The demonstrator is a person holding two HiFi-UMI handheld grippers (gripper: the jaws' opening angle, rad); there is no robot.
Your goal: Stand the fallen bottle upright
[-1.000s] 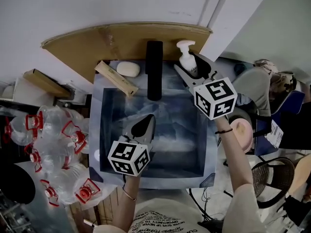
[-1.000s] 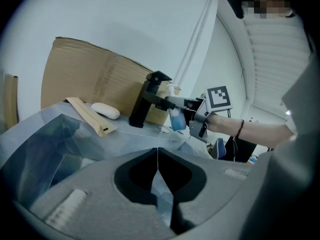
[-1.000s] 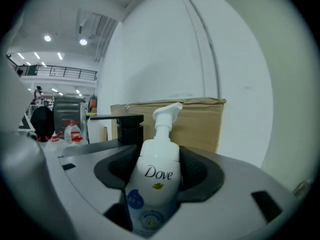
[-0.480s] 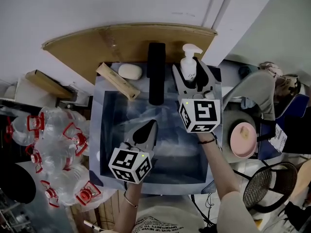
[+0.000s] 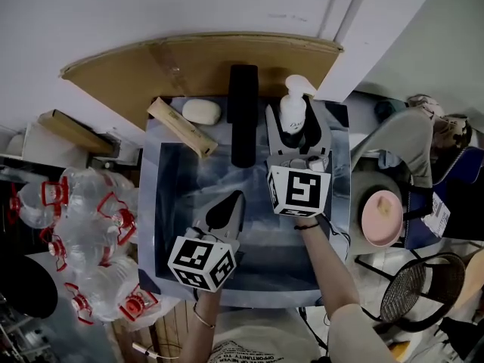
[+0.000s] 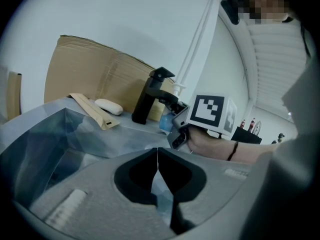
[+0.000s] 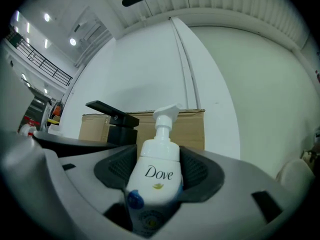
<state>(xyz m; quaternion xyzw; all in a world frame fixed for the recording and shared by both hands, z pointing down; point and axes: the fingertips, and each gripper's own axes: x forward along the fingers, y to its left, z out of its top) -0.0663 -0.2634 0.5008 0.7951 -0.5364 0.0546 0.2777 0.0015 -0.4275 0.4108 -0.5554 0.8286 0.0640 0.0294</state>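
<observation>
Dove pump bottle point(image 5: 293, 112): one. Black faucet point(image 5: 242, 116): one. Soap bar point(image 5: 201, 111): one. Wooden strip point(image 5: 181, 125): one. Sink point(image 5: 149, 203): one. Cardboard sheet point(image 5: 197, 63): one. Grippers: two, left gripper point(image 5: 229, 201) and right gripper point(image 5: 295, 116). Pink bowl point(image 5: 382, 218): one. Clear red-labelled bottles point(image 5: 83, 233): heap, too jumbled to count.

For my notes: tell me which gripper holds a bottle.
The right gripper, clamped on the white pump bottle; the left gripper is shut and empty.

Only one word reads clearly — "Dove", in dark script on the white pump bottle point(image 7: 156, 171).
</observation>
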